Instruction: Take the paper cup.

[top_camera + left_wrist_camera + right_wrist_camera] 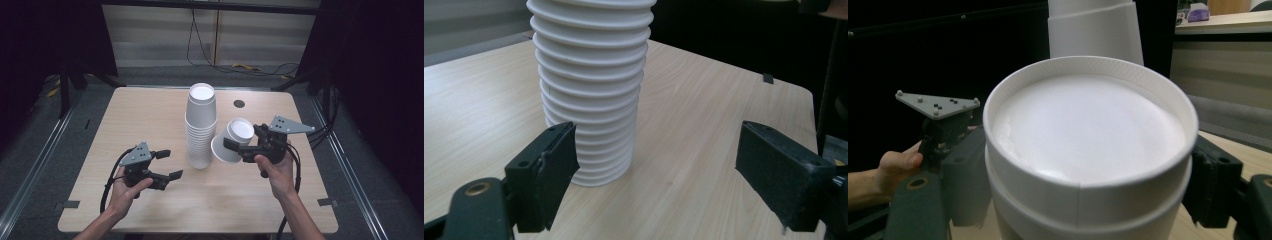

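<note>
Beside the cup stack (201,127), right gripper (240,144) clamped a tilted white cup (232,140); left gripper (169,164) gaped, holding nothing.

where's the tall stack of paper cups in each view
High view: the stack of paper cups stands upside down at the table's centre, between the two grippers.
Left gripper view: it rises at upper left, just behind the left jaw.
Right gripper view: its top peeks above the held cup.
Shared landmark: the wooden table.
</note>
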Available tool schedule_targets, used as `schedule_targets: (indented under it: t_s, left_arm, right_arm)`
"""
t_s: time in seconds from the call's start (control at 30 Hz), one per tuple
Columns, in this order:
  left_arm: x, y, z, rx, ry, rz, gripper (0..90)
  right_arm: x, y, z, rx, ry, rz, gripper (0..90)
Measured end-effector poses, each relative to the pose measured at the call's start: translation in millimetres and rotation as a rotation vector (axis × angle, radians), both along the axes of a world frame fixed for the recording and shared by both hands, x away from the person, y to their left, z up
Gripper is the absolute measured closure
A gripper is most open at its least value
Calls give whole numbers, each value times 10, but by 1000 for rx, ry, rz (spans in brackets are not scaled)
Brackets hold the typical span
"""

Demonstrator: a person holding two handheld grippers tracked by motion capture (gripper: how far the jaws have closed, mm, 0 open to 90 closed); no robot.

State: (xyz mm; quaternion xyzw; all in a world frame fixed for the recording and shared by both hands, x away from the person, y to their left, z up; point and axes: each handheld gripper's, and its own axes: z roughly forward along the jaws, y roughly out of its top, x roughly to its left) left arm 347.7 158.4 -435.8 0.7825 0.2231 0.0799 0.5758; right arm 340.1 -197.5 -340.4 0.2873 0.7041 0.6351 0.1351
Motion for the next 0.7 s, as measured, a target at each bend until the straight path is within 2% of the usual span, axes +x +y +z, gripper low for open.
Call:
schedule_targets:
  t_s: [0.13,0.2,0.47,0.7]
  left_arm:
    - [-11,-57,-19,16,-4,-30,161]
    - [-22,-66,-29,-2,-6,-68,155]
    - [-63,-114,-97,-1,21,-102,159]
    - [-138,-121,-144,0,9,-126,156]
  right_arm:
    - [36,57,-104,-7,22,2,216]
    - [48,86,-147,-8,30,12,217]
    - [26,220,-342,-16,64,68,217]
    - [-5,319,-450,-21,69,122,217]
